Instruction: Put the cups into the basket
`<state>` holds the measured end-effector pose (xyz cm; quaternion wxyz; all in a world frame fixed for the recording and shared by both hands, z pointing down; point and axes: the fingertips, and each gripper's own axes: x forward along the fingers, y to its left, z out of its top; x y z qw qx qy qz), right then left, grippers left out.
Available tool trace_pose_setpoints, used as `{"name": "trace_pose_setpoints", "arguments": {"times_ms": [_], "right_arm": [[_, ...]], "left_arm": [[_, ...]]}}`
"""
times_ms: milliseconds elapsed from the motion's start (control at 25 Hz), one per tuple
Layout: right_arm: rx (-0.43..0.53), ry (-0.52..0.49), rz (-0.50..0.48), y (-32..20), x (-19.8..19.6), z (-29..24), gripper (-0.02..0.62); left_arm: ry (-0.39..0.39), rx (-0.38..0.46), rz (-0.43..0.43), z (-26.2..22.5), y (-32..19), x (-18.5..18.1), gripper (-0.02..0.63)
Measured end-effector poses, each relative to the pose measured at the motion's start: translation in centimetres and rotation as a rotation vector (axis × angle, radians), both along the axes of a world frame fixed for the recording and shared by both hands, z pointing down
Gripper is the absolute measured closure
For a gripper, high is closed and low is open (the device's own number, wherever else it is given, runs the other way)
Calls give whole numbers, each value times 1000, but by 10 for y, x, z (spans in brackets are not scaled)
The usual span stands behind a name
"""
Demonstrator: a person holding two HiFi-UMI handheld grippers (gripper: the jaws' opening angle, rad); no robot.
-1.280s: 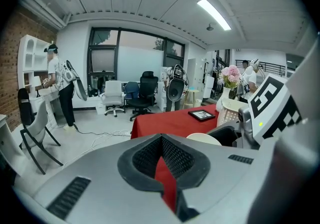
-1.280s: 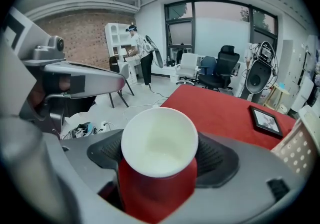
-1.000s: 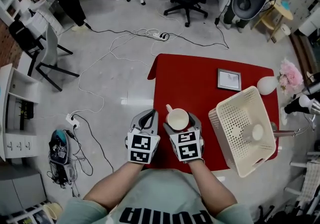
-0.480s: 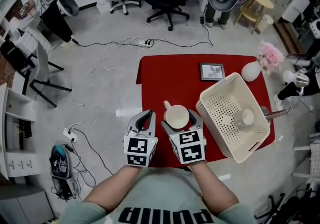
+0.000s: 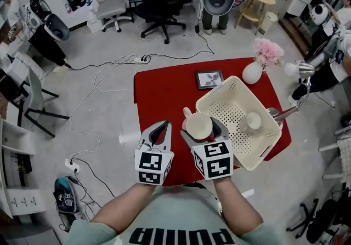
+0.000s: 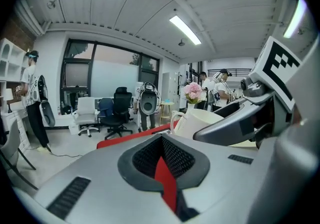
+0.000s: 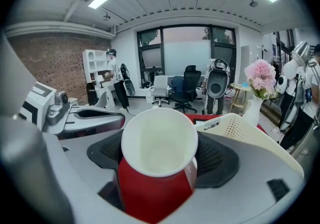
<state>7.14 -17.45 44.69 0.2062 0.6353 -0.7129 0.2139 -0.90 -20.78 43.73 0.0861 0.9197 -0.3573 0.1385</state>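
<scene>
Cup (image 7: 159,150) clamped in rt tongs (image 5: 199,127).

Grey floor (image 5: 98,101), office chairs (image 5: 162,5), brick wall (image 7: 65,62), windows (image 7: 185,50).

Two cups (image 5: 198,126) (image 5: 252,122), one basket (image 5: 226,109), one frame (image 5: 209,79), one vase (image 5: 252,73).

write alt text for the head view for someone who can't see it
Seen from above, the right gripper holds a white cup over the red table, beside a cream basket that holds a second cup. The left gripper is shut and empty alongside.
</scene>
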Motion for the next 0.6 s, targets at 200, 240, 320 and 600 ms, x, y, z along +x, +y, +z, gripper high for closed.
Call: {"name": "trace_pose_setpoints", "arguments": {"times_ms": [200, 240, 320, 600], "right_arm": [[29, -5, 40, 12, 33, -20, 201], [34, -3, 46, 13, 41, -24, 202], [41, -1, 59, 13, 57, -32, 202], [35, 20, 69, 16, 102, -34, 201]], "left_arm": [[0, 11, 62, -5, 15, 35, 601], [1, 16, 73, -7, 18, 42, 601], [4, 20, 95, -12, 21, 57, 601], [3, 30, 132, -16, 30, 91, 601]]}}
